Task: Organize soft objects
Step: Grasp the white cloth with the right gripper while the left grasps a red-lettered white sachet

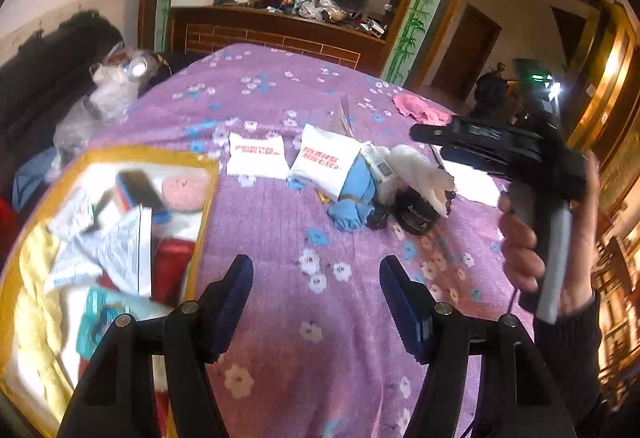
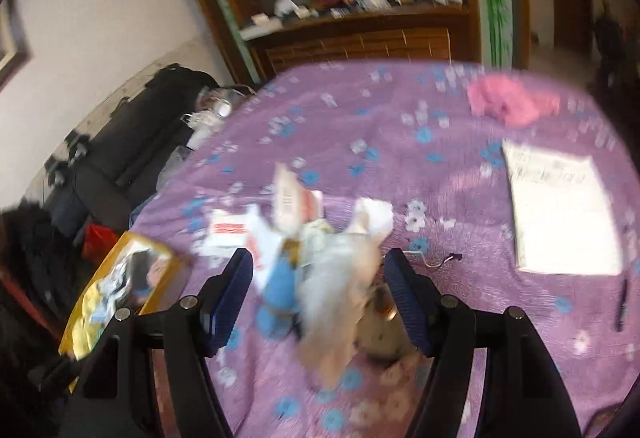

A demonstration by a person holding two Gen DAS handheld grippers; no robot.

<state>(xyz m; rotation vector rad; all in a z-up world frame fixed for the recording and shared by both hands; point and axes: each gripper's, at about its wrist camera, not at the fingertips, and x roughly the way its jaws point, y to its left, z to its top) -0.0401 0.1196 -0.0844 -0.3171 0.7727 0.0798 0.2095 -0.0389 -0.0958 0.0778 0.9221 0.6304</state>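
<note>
Near the bed's middle, the right gripper — jaws parted — is blurring the white cloth; left gripper is hovering, jaws released, its handle cut off.

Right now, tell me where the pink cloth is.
The pink cloth lies on the bed's far right, beyond the white paper, apart from the central pile.
</note>
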